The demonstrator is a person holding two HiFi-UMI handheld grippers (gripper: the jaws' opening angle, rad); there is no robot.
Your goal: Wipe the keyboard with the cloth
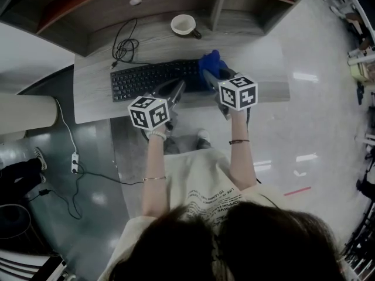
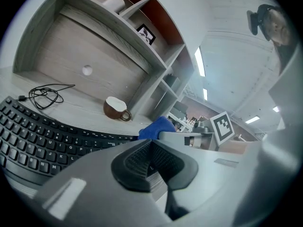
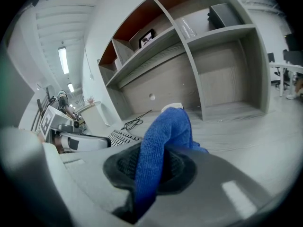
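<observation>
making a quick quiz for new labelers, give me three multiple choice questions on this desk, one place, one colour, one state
1. Where is the brown ceramic mug?
A. on the grey wooden desk, behind the black keyboard
B. on the keyboard's keys
C. on the floor
2. What colour is the fuzzy cloth in the right gripper?
A. red
B. blue
C. white
3. How is the left gripper?
A. shut on the cloth
B. open round the mug
C. shut, empty
Answers: 1 A, the head view shows it past the keyboard's far edge; 2 B, it shows blue between the right gripper's jaws; 3 C, its pads meet with nothing between.
</observation>
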